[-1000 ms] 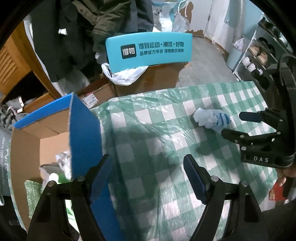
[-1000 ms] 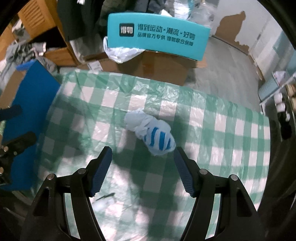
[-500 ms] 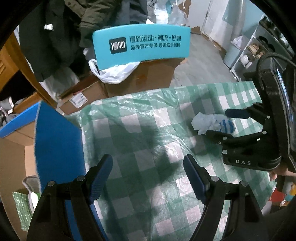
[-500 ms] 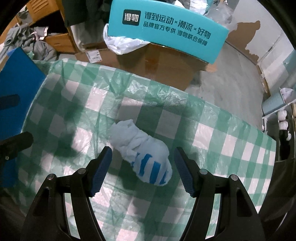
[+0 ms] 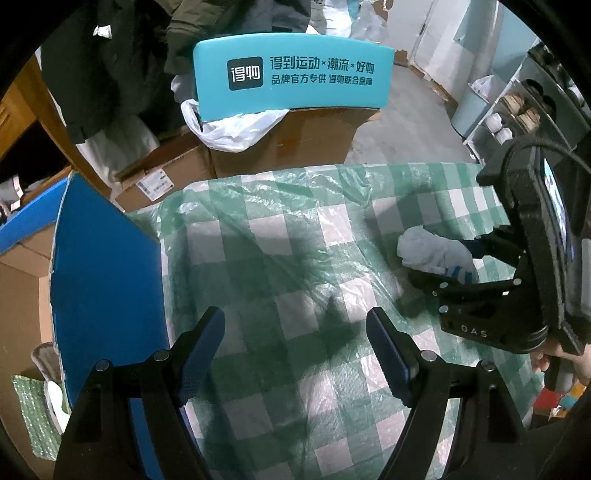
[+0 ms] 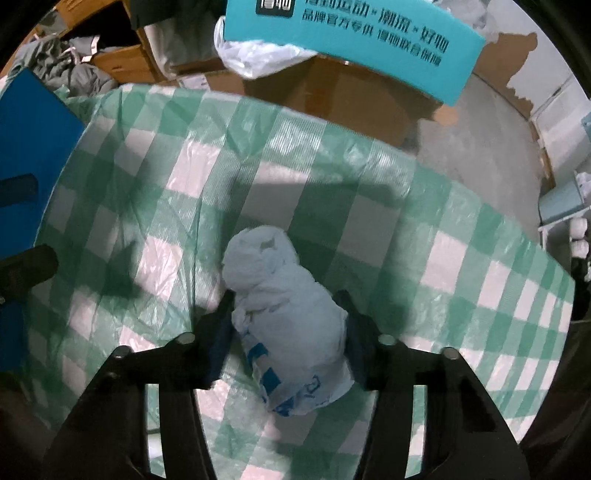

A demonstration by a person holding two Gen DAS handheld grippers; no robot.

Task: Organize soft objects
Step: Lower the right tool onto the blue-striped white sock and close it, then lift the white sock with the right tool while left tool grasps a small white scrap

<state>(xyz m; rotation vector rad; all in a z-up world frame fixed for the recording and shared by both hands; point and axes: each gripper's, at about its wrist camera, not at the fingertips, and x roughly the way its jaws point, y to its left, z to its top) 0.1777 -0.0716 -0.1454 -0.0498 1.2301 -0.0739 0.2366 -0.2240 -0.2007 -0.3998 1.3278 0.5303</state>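
The rolled sock bundle (image 6: 284, 317) lies on the green-check tablecloth (image 6: 461, 266), approx mid-table. From my R wrist cam its long axis runs diagonal: plain white rolled end points up-left toward the teal sign (image 6: 351, 33), blue-striped end points down-right toward me. It lies flat on the cloth, not lifted.

Room around the bundle: bare cloth on all sides. Far table edge is behind the bundle, w/ cardboard boxes (image 5: 295, 144) past it below the sign. The blue box flap (image 5: 103, 280) stands at the cloth's left edge, well apart from the bundle.

My right gripper (image 6: 286, 328) has the bundle btwn its fingers, which have just been closing; both pads now press the bundle's sides at about its middle, so it's a grip, roughly half-open width, pointing steeply down.

My left gripper (image 5: 295, 350) is spread wide w/ nothing in it, over bare cloth btwn the flap and the bundle, touching neither.
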